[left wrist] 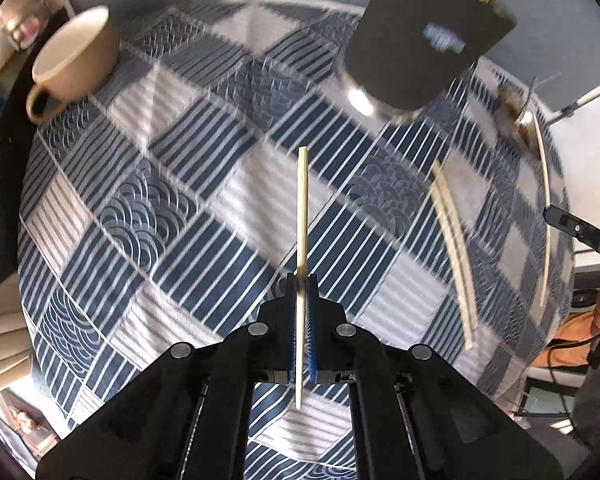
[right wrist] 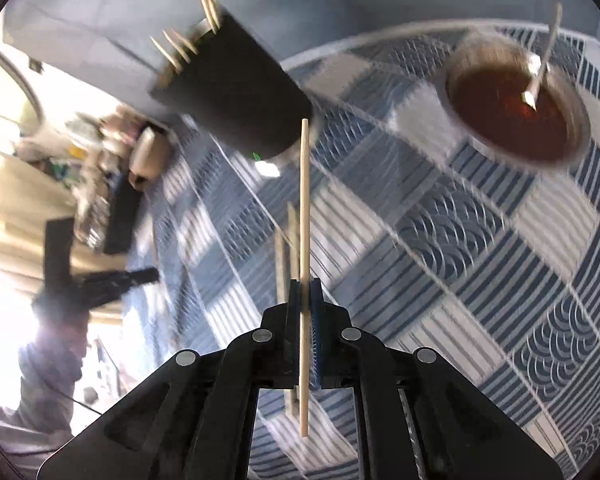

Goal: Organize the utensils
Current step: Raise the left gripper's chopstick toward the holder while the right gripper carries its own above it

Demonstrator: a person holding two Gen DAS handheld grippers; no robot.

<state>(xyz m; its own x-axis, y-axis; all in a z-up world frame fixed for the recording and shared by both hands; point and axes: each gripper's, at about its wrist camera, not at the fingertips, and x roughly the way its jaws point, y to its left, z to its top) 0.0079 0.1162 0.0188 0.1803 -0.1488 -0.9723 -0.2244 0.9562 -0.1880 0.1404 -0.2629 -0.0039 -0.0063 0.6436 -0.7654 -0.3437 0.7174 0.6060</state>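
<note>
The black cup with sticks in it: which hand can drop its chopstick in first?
Probably right. Its tool holds a chopstick whose tip reaches the black cup. In the left view the cup sits farther off.

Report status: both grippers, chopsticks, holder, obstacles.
Left gripper and right gripper: jaws shut, one chopstick each. Holder upright, sticks inside. Loose chopsticks on cloth. Nothing blocking.
</note>
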